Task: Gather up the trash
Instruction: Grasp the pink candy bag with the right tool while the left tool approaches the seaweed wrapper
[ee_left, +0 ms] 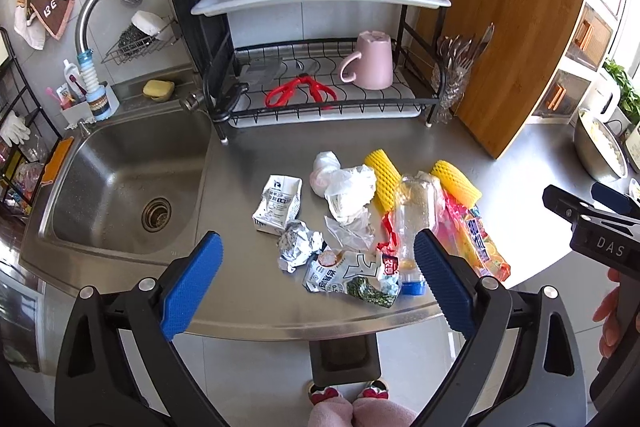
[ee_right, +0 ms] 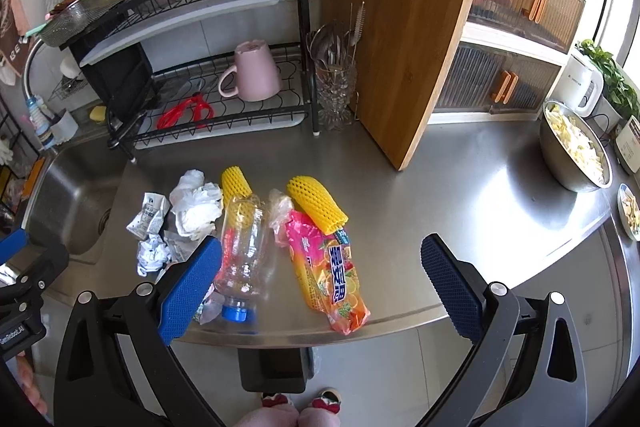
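Note:
Trash lies in a heap on the steel counter (ee_left: pixel 256 303): a clear plastic bottle (ee_left: pixel 414 223) (ee_right: pixel 244 247) with a blue cap, a pink and orange snack wrapper (ee_right: pixel 326 271) (ee_left: pixel 478 243), two yellow foam nets (ee_right: pixel 318 205) (ee_right: pixel 236 183), crumpled white plastic (ee_left: pixel 348 187) (ee_right: pixel 196 205), a flattened white carton (ee_left: pixel 278 205), crumpled foil (ee_left: pixel 298 247) and a white snack bag (ee_left: pixel 352 277). My left gripper (ee_left: pixel 318 283) is open above the counter's front edge, over the snack bag. My right gripper (ee_right: pixel 320 287) is open above the wrapper and bottle. A black bin (ee_left: pixel 346 357) (ee_right: pixel 274 369) stands on the floor below the counter edge.
A sink (ee_left: pixel 120 183) is at the left. A black dish rack (ee_left: pixel 320 39) with a pink mug (ee_left: pixel 372 61) and red scissors (ee_left: pixel 300 91) stands behind the trash. A large wooden board (ee_right: pixel 400 27) leans at the back. A steel bowl of food (ee_right: pixel 576 155) sits at the right.

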{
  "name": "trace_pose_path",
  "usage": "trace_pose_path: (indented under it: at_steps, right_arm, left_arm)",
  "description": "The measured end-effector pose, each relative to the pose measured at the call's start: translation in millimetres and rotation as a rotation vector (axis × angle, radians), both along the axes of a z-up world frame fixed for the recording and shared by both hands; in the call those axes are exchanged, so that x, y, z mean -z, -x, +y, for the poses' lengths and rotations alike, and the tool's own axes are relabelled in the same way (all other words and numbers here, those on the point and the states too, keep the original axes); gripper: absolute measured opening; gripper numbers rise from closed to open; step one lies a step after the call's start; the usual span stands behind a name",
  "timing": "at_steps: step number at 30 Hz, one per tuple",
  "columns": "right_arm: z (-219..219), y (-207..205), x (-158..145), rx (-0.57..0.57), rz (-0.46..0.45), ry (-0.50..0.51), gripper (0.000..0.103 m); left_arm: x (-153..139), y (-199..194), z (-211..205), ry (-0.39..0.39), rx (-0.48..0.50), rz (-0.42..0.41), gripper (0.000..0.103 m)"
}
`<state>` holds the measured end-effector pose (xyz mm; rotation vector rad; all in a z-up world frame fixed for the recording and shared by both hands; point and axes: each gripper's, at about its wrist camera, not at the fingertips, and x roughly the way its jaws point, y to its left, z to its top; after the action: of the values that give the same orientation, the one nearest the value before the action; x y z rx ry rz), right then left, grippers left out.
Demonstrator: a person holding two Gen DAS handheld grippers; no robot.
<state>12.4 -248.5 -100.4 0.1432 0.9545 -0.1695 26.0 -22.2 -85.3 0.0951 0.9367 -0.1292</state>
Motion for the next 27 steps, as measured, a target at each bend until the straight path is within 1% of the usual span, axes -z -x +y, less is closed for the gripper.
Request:
trace_pose_path:
  at_steps: [2, 4, 6, 8, 9, 14, 17, 19, 21, 27]
  right_arm:
    - [-6, 0, 13, 0.003, 0.020, -0.010, 0.099]
    - [-10, -2, 26, -0.012, 0.048, -0.044, 0.097]
    - [-11, -2, 38, -0.030, 0.073, -0.060, 0.091]
    - [-12, -1, 50, -0.043, 0.099, -0.068, 0.089]
    - [-12, -1, 55, -0.050, 0.109, -0.066, 0.086]
    - [-12, 0, 78, -0.077, 0.138, -0.085, 0.080]
    - [-10, -1, 93, -0.101, 0.163, -0.080, 0.073]
    - [-10, -1, 103, -0.111, 0.181, -0.081, 0.065]
    - [-10, -2, 109, -0.119, 0.190, -0.085, 0.062]
    - [-7, -7, 123, -0.150, 0.193, -0.085, 0.061]
  left_arm:
    - [13, -3, -3, 0.001, 0.001, 0.032, 0.088]
    - [25, -4, -5, 0.007, 0.003, 0.061, 0.087]
    - [36, -5, -7, 0.015, 0.006, 0.086, 0.082]
    - [47, -6, -9, 0.013, 0.010, 0.115, 0.076]
    - [53, -5, -11, 0.011, 0.015, 0.126, 0.075]
    - [75, -3, -26, 0.020, 0.059, 0.167, 0.075]
    - [91, 0, -39, -0.005, 0.103, 0.187, 0.075]
    - [103, 0, -46, -0.024, 0.129, 0.193, 0.075]
    - [115, -2, -52, -0.059, 0.139, 0.193, 0.075]
    - [133, -13, -56, -0.064, 0.138, 0.198, 0.075]
